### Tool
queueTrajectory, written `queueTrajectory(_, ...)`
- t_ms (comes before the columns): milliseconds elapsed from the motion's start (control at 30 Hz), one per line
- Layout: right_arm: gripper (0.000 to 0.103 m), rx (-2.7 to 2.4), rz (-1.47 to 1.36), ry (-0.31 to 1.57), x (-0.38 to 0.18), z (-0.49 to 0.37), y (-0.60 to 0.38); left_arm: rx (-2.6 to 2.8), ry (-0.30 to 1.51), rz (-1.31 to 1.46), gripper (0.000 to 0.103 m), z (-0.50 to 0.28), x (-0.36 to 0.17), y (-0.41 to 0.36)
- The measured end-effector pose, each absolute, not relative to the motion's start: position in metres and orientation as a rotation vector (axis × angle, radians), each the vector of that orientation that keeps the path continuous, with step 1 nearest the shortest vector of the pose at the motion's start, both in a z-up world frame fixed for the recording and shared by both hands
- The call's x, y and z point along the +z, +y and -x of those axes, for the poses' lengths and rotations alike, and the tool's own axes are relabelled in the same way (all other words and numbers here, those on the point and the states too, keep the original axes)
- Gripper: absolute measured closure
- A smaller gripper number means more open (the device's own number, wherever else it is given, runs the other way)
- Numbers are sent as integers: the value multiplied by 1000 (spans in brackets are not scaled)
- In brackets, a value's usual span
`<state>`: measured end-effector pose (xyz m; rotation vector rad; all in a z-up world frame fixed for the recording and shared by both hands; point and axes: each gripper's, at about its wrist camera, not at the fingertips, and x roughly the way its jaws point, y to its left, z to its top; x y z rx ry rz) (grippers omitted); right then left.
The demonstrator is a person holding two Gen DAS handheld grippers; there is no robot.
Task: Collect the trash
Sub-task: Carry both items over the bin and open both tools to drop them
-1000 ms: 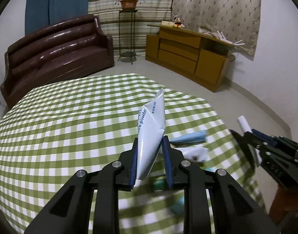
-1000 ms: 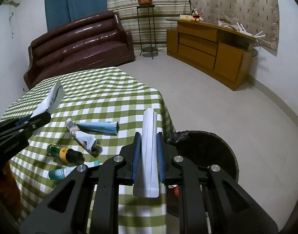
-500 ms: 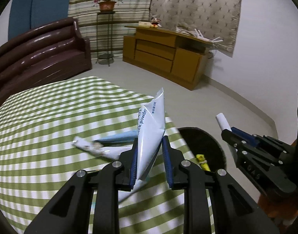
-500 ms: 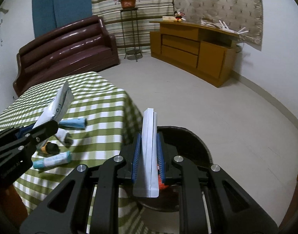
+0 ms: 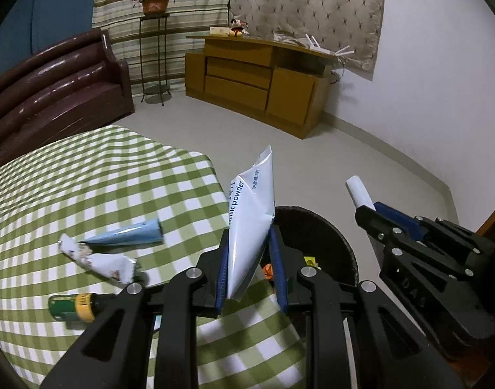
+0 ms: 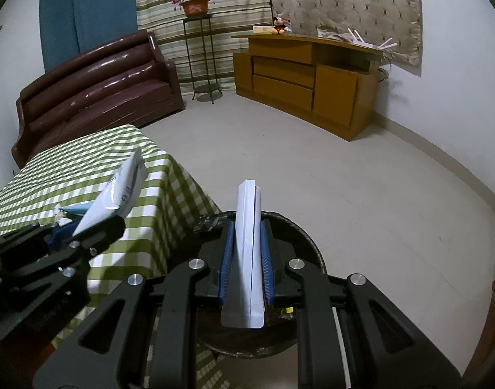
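My left gripper [image 5: 249,253] is shut on a white milk powder sachet [image 5: 250,214], held at the table's right edge beside the black trash bin [image 5: 331,243]. My right gripper [image 6: 246,249] is shut on a folded white paper packet [image 6: 247,227], held above the bin [image 6: 299,236]. The right gripper also shows in the left wrist view [image 5: 367,210], and the left gripper in the right wrist view [image 6: 95,227]. On the green checked tablecloth [image 5: 85,178] lie a blue tube [image 5: 127,235], a crumpled wrapper [image 5: 101,262] and a small green bottle [image 5: 74,303].
The bin holds orange and yellow scraps [image 5: 309,261]. Beyond the table are a brown sofa [image 6: 95,87], a plant stand [image 6: 199,48] and a wooden cabinet [image 6: 305,74]. Bare floor [image 6: 344,178] lies to the right of the bin.
Both grippers have moved right, off the table towards the bin, still holding their items. The bin now sits directly under the right gripper.
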<state>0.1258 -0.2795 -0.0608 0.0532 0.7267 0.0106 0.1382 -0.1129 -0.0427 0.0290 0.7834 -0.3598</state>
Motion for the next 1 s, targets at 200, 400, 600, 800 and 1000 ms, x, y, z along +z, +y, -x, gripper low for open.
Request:
queueTrajectory(200, 86, 5, -58, 738, -67, -132, -283, -359, 803, -43, 79, -148, -49, -126)
queueTrajectory(400, 86, -4, -69, 748, -73, -138, -289, -363, 814, -55, 78, -155, -53, -132)
queueTrajectory(600, 83, -13, -85, 758, -78, -143, -295, -368, 815, -85, 76, -156, -54, -141)
queueTrajectory(800, 75, -29, -88, 748, -77, -143, -296, -365, 823, -75, 67, -158, -54, -142)
queueTrajectory(1000, 75, -46, -93, 741, -76, -140, -299, -367, 824, -72, 60, -160, -55, -143)
